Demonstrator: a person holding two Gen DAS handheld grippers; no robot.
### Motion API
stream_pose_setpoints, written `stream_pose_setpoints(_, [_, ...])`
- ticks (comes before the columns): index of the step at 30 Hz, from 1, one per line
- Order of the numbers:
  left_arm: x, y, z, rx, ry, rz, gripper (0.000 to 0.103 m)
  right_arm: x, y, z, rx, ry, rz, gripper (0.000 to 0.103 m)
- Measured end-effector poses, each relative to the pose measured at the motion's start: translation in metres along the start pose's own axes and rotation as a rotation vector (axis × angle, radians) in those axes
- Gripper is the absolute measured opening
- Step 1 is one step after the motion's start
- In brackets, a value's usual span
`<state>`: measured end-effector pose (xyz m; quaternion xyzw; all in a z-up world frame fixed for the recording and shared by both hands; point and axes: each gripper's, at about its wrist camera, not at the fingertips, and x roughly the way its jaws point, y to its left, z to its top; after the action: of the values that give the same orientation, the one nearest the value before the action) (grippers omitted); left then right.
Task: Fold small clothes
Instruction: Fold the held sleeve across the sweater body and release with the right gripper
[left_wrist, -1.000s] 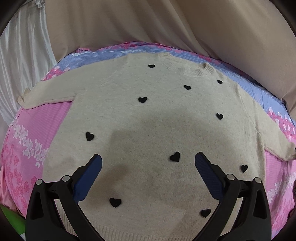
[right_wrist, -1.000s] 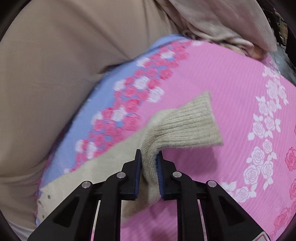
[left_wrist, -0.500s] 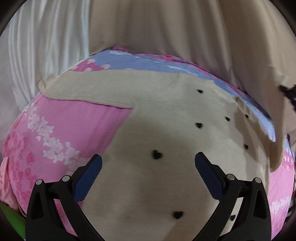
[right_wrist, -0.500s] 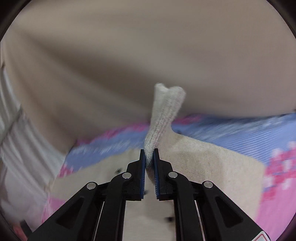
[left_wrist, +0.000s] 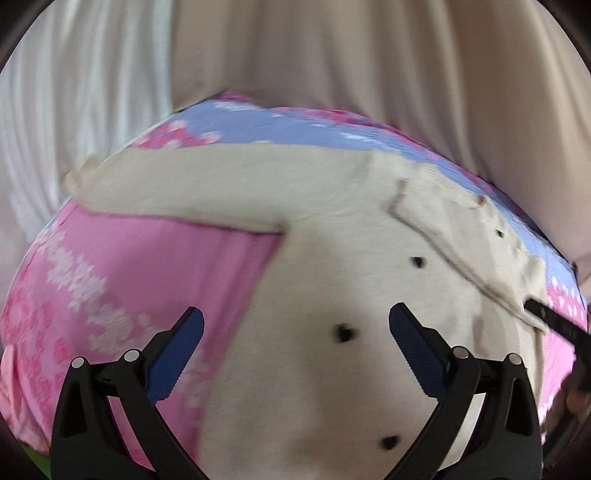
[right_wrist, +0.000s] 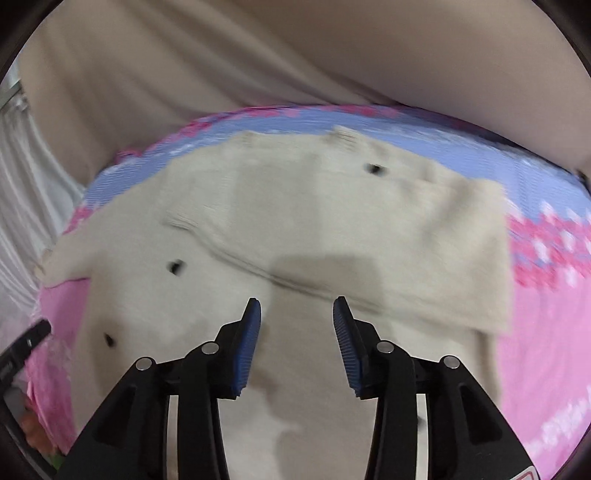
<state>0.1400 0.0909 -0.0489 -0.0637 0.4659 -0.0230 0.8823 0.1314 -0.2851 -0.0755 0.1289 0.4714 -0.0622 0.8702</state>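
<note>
a: start closest in. how do the 2 grippers sit?

b: the left gripper (left_wrist: 295, 328) hangs low over the work with its jaws spread wide and nothing between them. its blue pads (left_wrist: 173, 360) point forward and slightly down; one finger is above the pink floral sheet (left_wrist: 122, 266), the other above the cream sweater (left_wrist: 317, 295).

a: and the right one?

b: the right gripper (right_wrist: 296, 314) is also parted and empty, the gap narrower than the left's. it hovers over the sweater's (right_wrist: 229, 266) body, aimed forward at the folded sleeve (right_wrist: 388, 240), and casts a shadow on the knit just ahead of its tips.

a: where does the sweater lie?

b: flat on the sheet (right_wrist: 546, 332), front up, with small black hearts (left_wrist: 344, 332) scattered across it. in the left wrist view the near body fills the space between the fingers, and 1 sleeve (left_wrist: 177, 192) stretches out straight to the left, its cuff near the sheet's edge.

a: and the other sleeve?

b: it is folded inward across the chest, lying as a diagonal band on top of the body, its ribbed cuff (right_wrist: 181, 219) toward the middle. both views are motion-blurred, so finer detail is lost.

a: farther back?

b: the sheet's blue band (left_wrist: 295, 129) runs past the neckline, then beige fabric (left_wrist: 369, 55) rises behind, with white pleated curtain (left_wrist: 74, 92) at the left.
</note>
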Motion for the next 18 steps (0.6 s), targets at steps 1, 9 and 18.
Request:
stream_pose_setpoints(1, [0.004,-0.012,0.005,0.003,0.003,-0.023,0.098,-0.008,-0.02,-0.004,0.051,-0.011,-0.017,0.049])
stream_pose_setpoints(9, [0.111,-0.1,0.078,-0.144,0.108,-0.185,0.098,-0.017,-0.122,-0.043,0.252,-0.004,-0.128,0.053])
stream_pose_setpoints(18, [0.175,-0.142,0.094,-0.081,0.174,-0.206,0.009,0.039,-0.135,-0.025,0.233,0.001,-0.076,0.057])
